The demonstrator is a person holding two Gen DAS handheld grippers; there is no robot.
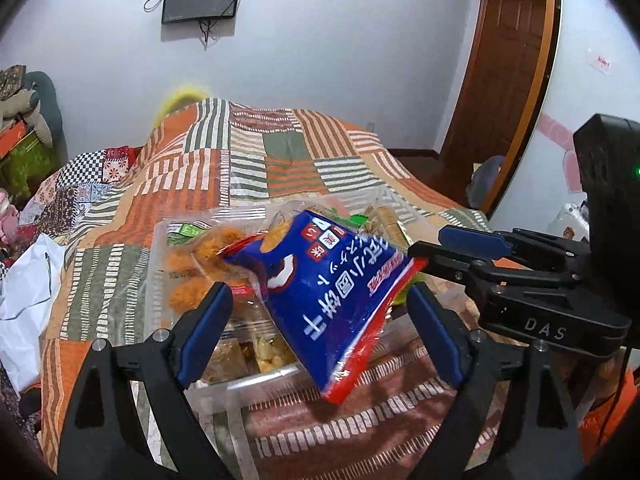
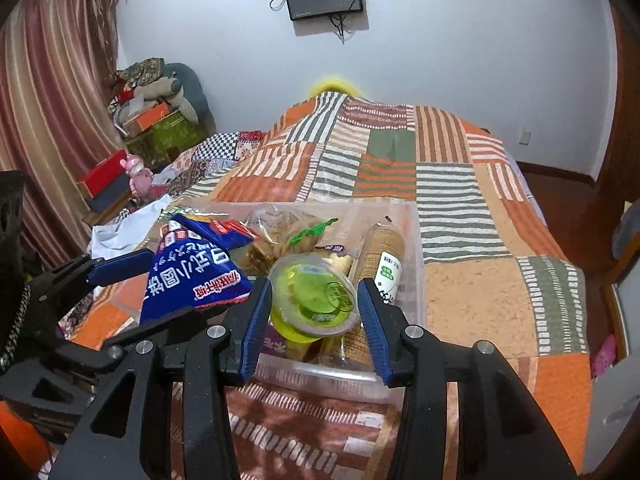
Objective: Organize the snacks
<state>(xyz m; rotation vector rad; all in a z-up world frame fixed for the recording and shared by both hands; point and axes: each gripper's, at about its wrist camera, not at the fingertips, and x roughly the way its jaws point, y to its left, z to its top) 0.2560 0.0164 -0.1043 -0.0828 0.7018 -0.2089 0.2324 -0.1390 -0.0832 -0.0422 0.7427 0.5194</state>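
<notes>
Two claws work: left gripper (image 1: 320, 334) stands wide, dropping the blue bag (image 1: 324, 300) into the box (image 2: 320, 376); right gripper (image 2: 314, 320) maybe squeezes the green cup (image 2: 314, 296).

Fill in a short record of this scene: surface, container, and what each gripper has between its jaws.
Surface: patchwork bedspread
Container: clear plastic bin, full of snack packs
Left gripper: open; blue snack bag between its jaws, pads clear of it
Right gripper: jaws on either side of the green jelly cup, over the bin; grip unclear
Bag position: tilted, over the bin's near edge
</notes>
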